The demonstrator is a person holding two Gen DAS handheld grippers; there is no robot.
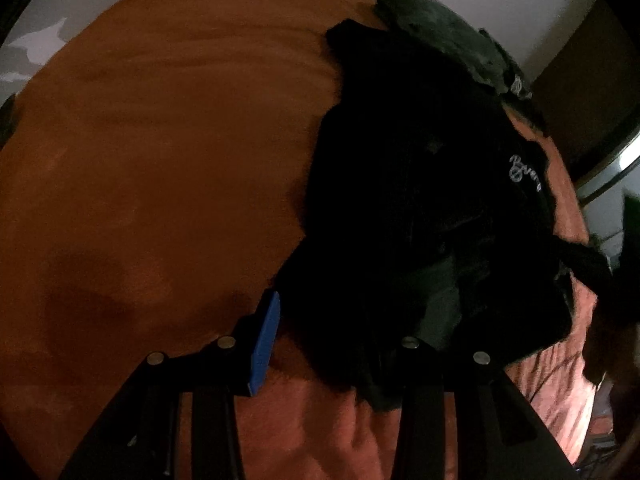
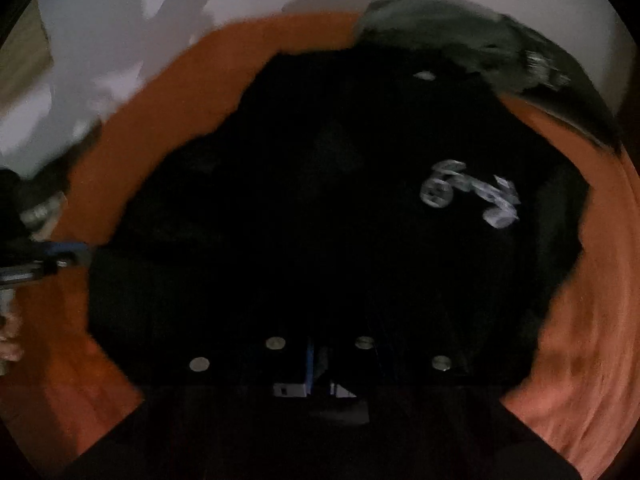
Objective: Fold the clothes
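**Left wrist view: black garment bunched on orange bed cover, fold not yet formed**

Left wrist view: left gripper (image 1: 332,344) with fingers spread, blue pad on one finger (image 1: 265,343) bare, nothing pinched; black garment (image 1: 420,208) heaped just beyond and partly between the fingers, white script logo (image 1: 525,172) near its far edge; dark green garment (image 1: 440,36) at the far end of the orange bed cover (image 1: 160,160).

Right wrist view: blurred and dark; right gripper (image 2: 320,360) with fingers pressed together over black cloth; whether any fabric is caught between them, impossible to tell.

Likely trouble from here: a one-sided pull dragging the whole heap instead of spreading it; several layers caught at once, leaving a crooked fold; poor light hiding hems and seams; cloth slipping off the bed's near edge.
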